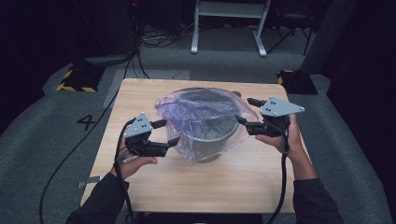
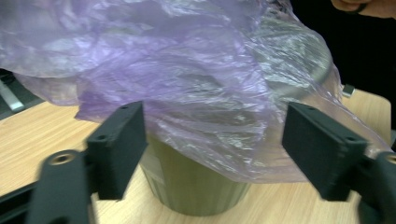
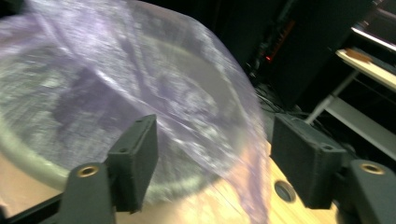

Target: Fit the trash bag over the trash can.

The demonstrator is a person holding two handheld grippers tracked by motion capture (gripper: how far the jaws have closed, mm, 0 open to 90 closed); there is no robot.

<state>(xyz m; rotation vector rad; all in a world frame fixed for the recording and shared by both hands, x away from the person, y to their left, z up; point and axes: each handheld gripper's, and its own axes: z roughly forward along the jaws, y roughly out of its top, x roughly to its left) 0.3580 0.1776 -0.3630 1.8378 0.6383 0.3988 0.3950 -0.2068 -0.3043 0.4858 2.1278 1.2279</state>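
Step in hand, as judged: fitting the thin translucent purple plastic bag point(image 1: 201, 116) as a liner over the round grey ribbed bin point(image 1: 208, 140), which stands on the light wooden table point(image 1: 154, 186).

Left gripper point(image 1: 170, 133): jaws parted, nothing pinched. In the left gripper view the bag point(image 2: 187, 84) billows just ahead of and above the jaws; the bin wall point(image 2: 196, 191) sits between them, farther off. No pad presses on film.

Right gripper point(image 1: 247, 111): jaws wide apart, released. In the right gripper view the purple film point(image 3: 154, 93) lies draped across the bin rim point(image 3: 28, 168) ahead and to the left of the jaws; the picture is blurred, so I cannot tell whether a pad brushes the film.

The bin sits between the two grippers, near both. The bag hangs loose over the mouth and droops low down the wall on the left gripper's side.

How to do it well (judgement):
- Take the hem only, one layer if possible; a bunched grip would drag the whole bag sideways.
- Grip on opposite sides, then pull outward and down together so the hem folds evenly over the rim.
- Pull gently: the film looks thin and may tear, and the bin looks light enough to tip or slide.
- Let trapped air escape before seating the bag.
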